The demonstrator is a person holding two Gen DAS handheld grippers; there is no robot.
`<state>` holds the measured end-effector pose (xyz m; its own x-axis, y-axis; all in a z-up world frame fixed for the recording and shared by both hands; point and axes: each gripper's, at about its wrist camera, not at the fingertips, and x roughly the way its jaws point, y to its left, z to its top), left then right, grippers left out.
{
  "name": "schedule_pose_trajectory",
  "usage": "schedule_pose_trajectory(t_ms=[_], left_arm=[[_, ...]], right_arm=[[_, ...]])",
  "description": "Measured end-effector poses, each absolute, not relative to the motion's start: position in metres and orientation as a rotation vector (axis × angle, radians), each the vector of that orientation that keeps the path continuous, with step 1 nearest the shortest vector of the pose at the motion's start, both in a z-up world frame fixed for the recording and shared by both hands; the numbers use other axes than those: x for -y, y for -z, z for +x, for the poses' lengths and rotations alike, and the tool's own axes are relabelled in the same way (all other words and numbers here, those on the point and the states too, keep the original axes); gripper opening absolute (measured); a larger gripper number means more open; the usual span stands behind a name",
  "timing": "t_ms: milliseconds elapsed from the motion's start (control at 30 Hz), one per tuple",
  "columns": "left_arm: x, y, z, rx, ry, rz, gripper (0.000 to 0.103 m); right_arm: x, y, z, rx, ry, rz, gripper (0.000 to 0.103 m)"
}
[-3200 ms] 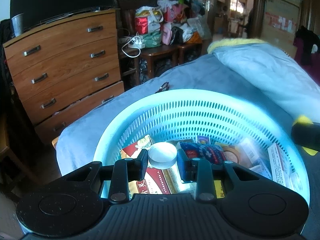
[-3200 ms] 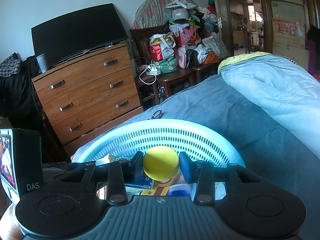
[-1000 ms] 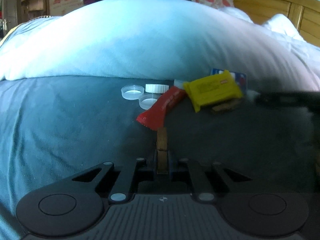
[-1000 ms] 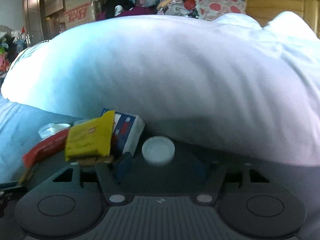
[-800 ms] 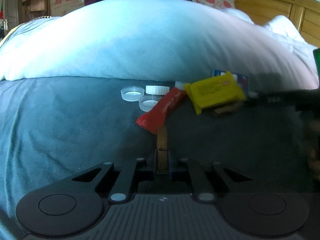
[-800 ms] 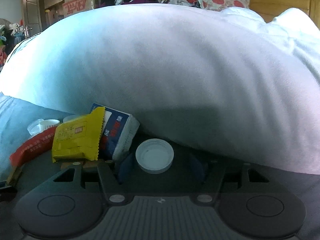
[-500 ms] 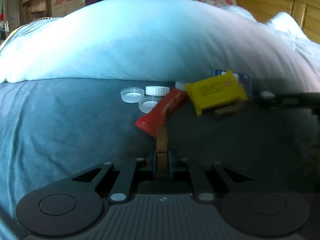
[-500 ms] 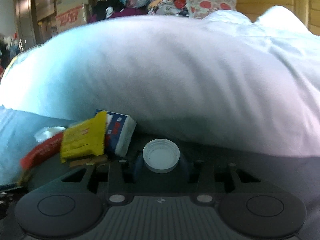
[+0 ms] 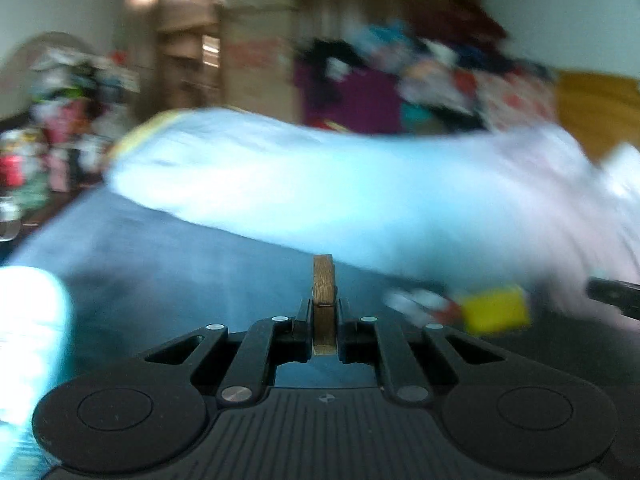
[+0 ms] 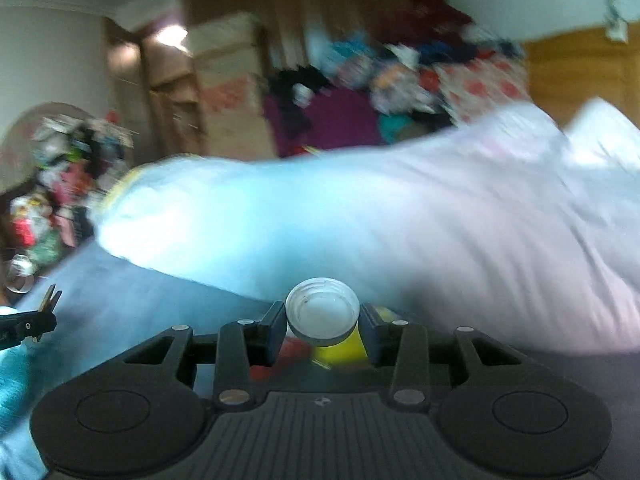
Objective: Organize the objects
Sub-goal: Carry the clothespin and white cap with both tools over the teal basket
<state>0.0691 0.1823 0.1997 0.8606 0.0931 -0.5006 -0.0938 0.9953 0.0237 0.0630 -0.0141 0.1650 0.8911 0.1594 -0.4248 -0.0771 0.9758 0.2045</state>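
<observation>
Between the black fingers of the left gripper (image 9: pixel 324 320), a small brown wooden clothespin (image 9: pixel 323 300) is sitting clamped upright, its upper end sticking out past the fingertips; the jaws are pressing on it from both sides with no gap showing. Between the fingers of the right gripper (image 10: pixel 322 326), a round white plastic bottle cap (image 10: pixel 322 313) is being pinched at its rim, its hollow threaded inside facing the camera.

Just behind the cap and partly hidden by it, a yellow snack packet (image 10: pixel 340 347) and something red beside it are lying on the dark blue-grey bedsheet (image 10: pixel 132 280). In the left wrist view that same yellow packet (image 9: pixel 495 309) is showing ahead and to the right of the clothespin, with a blurred red-and-white item touching its left edge; what that item is cannot be told. The black tip of the right gripper is poking in at the far right edge of that view, and in the right wrist view the left gripper's tip with the clothespin is appearing at the far left edge.

At the lower left of the left gripper, a bright pale turquoise shape (image 9: pixel 28 332) is glowing, too blurred to identify. Beyond the tongs, a large puffy white duvet (image 10: pixel 400 220) is lying across the bed. Farther still, the room is smeared by motion blur: a heap of colourful clothes (image 10: pixel 392 68) and stacked cardboard boxes (image 10: pixel 228 88).
</observation>
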Motion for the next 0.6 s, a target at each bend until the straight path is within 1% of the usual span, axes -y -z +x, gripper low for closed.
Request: schedule_pose_trajectory(t_ms=[167, 300, 433, 600], left_arm=[[-0.264, -0.251, 0.022, -0.454, -0.324, -0.054, 0.013], [-0.340, -0.283, -0.022, -0.411, -0.502, -0.123, 0.013], [-0.405, -0.299, -0.057, -0.399, -0.645, -0.179, 0.013], [-0.467, -0.302, -0.081, -0.455, -0.752, -0.223, 0.013]], right_arm=[[-0.053, -0.250, 0.038, -0.371, -0.286, 0.161, 0.042], [-0.128, -0.305, 0.032, -0.329, -0.420, 0.135, 0.042], [-0.216, -0.358, 0.029, -0.326, -0.565, 0.112, 0.042], [-0.320, -0.397, 0.010, -0.381, -0.726, 0.056, 0.042]])
